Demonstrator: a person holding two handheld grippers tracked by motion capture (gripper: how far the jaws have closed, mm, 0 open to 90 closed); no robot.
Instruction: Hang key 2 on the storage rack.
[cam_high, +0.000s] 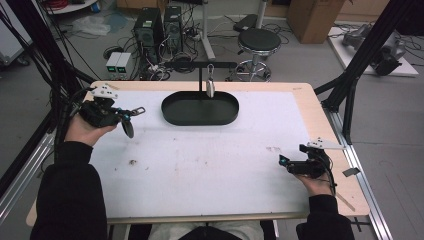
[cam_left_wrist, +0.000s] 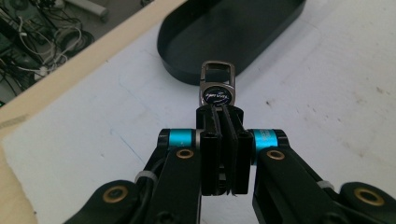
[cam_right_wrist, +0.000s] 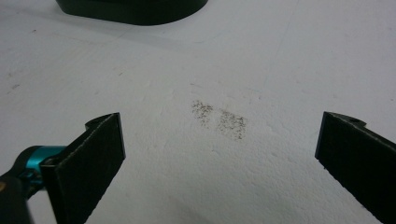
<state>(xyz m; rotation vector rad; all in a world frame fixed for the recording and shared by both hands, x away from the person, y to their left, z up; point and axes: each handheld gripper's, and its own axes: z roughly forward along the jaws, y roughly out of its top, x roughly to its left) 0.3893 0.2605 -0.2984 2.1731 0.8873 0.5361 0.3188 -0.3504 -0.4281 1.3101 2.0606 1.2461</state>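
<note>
A silver metal key fob (cam_left_wrist: 217, 88) with a dark round badge and a rectangular loop sticks out from my left gripper (cam_left_wrist: 223, 112), which is shut on its lower end. In the high view that left gripper (cam_high: 127, 116) is held above the table's far left, the key fob (cam_high: 139, 110) pointing toward a black oval tray (cam_high: 172, 116). A dark strap hangs below the jaws there. A thin black stand (cam_high: 201, 75) rises behind the tray, and a silver piece (cam_high: 210, 87) hangs from it. My right gripper (cam_high: 284, 162) rests low at the near right, open, and the right gripper (cam_right_wrist: 219, 135) has nothing between its pads.
The white mat (cam_high: 210, 155) covers most of the wooden table (cam_high: 310, 100) and carries a few dirt smudges (cam_right_wrist: 219, 120). Black frame posts (cam_high: 350, 95) stand at the right edge. Beyond the far edge are a stool (cam_high: 258, 42), computer cases (cam_high: 150, 27) and cables.
</note>
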